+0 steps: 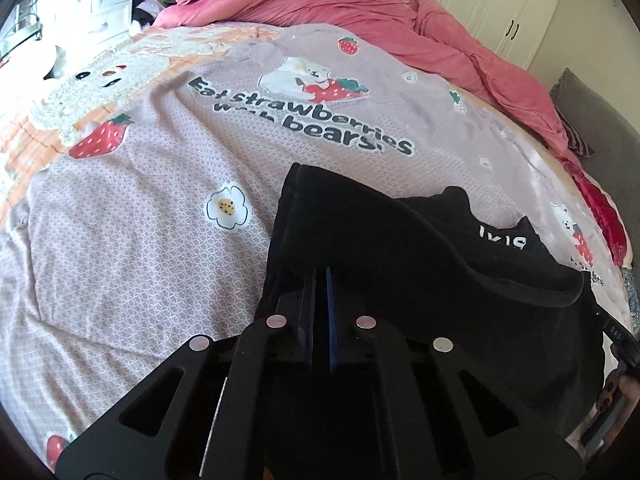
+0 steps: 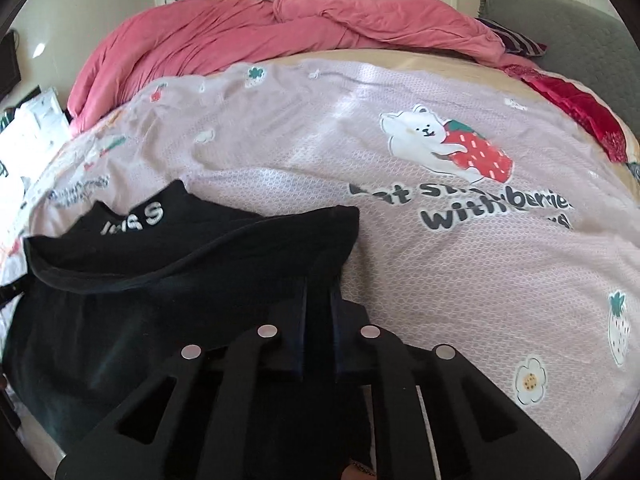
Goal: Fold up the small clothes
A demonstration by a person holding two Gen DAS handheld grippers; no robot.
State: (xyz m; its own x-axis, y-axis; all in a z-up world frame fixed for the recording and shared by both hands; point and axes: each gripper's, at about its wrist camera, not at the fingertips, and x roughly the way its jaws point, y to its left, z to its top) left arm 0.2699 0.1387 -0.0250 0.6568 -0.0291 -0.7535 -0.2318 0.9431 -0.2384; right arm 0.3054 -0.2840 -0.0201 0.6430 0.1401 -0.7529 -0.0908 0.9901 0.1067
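Note:
A small black garment (image 1: 384,240) with white lettering lies on the bed. My left gripper (image 1: 321,276) is shut on its left edge and lifts that edge off the sheet. In the right wrist view the same black garment (image 2: 168,264) fills the lower left. My right gripper (image 2: 319,280) is shut on its right edge, which is also raised. The cloth sags between the two grippers, with the lettered part lying beyond the raised hem. The fingertips are buried in the dark cloth.
The bed sheet (image 1: 160,208) is mauve with strawberries, bears and printed words. A crumpled pink duvet (image 1: 320,4) lies along the far side. A grey headboard (image 2: 560,28) and red cloth (image 2: 576,108) are at the right. White drawers (image 1: 92,4) stand beyond the bed.

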